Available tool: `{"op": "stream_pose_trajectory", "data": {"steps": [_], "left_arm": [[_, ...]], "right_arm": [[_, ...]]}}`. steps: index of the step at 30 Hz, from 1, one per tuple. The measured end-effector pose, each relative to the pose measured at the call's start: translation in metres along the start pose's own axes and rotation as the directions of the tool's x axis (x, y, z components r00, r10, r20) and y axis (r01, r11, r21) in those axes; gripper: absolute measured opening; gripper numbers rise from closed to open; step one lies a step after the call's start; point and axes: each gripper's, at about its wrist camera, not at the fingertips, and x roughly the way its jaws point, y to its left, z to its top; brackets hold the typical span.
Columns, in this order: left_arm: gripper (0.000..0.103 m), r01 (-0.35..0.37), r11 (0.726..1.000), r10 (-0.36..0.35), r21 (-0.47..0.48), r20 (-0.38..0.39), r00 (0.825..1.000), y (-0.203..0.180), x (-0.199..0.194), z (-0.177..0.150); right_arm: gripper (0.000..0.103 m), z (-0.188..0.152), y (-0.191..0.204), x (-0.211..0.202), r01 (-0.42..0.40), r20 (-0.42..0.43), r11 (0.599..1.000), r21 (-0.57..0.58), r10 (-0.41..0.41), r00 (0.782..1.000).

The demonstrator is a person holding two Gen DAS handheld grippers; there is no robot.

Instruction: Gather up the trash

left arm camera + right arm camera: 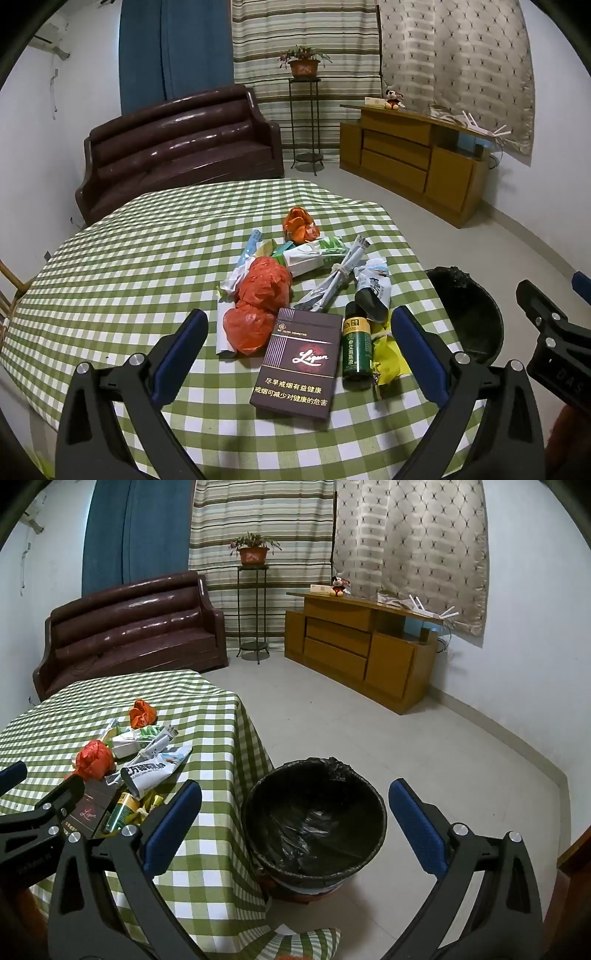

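Covering the table, a green checked cloth holds trash; both hand-held grippers gape apart.

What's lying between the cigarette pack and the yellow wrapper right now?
A small green bottle lies between the cigarette pack and the yellow wrapper, beside both; the left wrist view shows it best.

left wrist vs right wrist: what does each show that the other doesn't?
Left wrist only: the cigarette pack face-on, with readable print, between the open left gripper fingers. Right wrist only: the bin interior, black liner, no trash visible inside, below the open right gripper. Both: checkered table, red bag, green bottle, sofa.
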Motion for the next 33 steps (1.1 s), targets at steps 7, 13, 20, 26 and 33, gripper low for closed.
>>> {"op": "stream_pose_trajectory", "data": {"steps": [7, 13, 20, 26, 33], "left_arm": [[0.097, -0.001, 1.000, 0.001, -0.005, -0.002, 1.000, 0.0003, -0.0002, 0.0000], [0.097, 0.003, 1.000, -0.003, -0.004, -0.006, 1.000, 0.0019, 0.0015, -0.0012], [0.097, 0.003, 1.000, -0.003, -0.002, -0.008, 1.000, 0.0014, 0.0026, -0.0024], [0.097, 0.004, 1.000, -0.004, -0.002, -0.008, 1.000, 0.0015, 0.0026, -0.0025], [0.097, 0.003, 1.000, -0.003, -0.001, -0.008, 1.000, 0.0011, 0.0027, -0.0026]], "right_arm": [[0.099, 0.0000, -0.0008, -0.0003, 0.000, 0.002, 1.000, 0.001, 0.000, 1.000], [0.099, 0.0001, -0.0012, -0.0004, 0.000, 0.003, 1.000, 0.001, 0.000, 1.000], [0.099, 0.0002, -0.0013, -0.0005, 0.000, 0.003, 1.000, 0.000, 0.000, 1.000], [0.099, 0.0003, -0.0018, -0.0004, 0.000, 0.003, 1.000, 0.001, 0.000, 1.000], [0.099, 0.0002, -0.0021, -0.0004, 0.000, 0.005, 1.000, 0.000, 0.000, 1.000]]}}
